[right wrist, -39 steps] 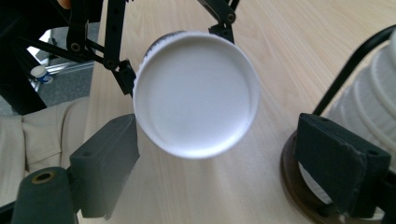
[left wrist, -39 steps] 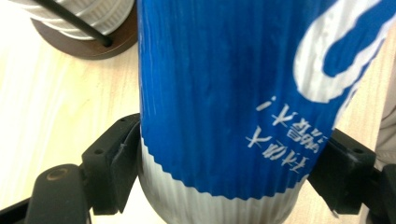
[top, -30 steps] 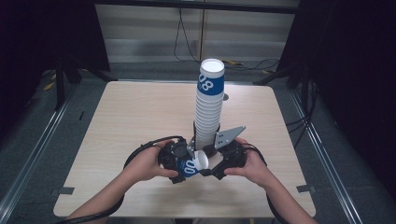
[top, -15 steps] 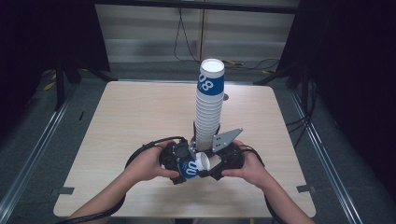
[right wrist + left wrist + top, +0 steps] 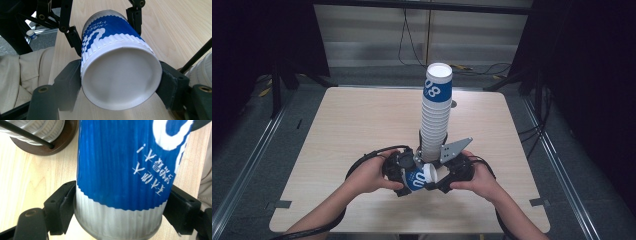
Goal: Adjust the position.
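The blue-and-white paper cup [image 5: 418, 178] lies sideways just above the surface [image 5: 342, 130], near its front edge, right before the tall cup stack [image 5: 435, 112] on its dark round base. Over the last second it has sunk slightly toward the person with both hands, so it looks freshly drawn clear of the stack. The left tongs [image 5: 117, 207] pinch its ribbed wall near the bottom; the right tongs [image 5: 120, 82] clamp its white closed end.

Both hands meet low over the table, left gripper [image 5: 404, 172] and right gripper [image 5: 447, 175] clamped (facing each other).
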The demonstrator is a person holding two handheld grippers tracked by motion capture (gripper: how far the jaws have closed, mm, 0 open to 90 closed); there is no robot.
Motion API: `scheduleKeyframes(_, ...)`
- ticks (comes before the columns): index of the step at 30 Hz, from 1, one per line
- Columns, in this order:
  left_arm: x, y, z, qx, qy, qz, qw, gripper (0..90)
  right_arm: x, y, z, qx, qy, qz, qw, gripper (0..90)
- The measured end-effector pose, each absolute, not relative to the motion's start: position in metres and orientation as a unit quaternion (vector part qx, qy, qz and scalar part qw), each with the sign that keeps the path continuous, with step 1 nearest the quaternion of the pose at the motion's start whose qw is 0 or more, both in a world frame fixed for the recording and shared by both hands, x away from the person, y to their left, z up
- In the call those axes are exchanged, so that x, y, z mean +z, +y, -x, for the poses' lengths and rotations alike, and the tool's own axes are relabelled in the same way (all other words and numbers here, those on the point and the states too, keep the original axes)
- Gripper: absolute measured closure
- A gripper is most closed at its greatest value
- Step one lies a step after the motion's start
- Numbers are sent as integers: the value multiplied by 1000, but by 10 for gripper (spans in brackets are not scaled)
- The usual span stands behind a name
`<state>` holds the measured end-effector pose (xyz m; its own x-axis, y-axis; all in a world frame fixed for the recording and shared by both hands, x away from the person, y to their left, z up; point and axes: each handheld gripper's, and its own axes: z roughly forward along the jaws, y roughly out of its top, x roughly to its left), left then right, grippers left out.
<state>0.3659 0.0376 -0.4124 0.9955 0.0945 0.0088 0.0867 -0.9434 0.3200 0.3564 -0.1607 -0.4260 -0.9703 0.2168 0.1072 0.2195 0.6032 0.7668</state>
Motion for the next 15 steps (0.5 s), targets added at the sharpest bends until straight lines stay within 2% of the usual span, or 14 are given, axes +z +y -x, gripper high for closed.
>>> scheduleKeyframes(15,-414,35,-365,22,30,-984,174,186,-426,-162,-354,-424,-898,119,-5,287)
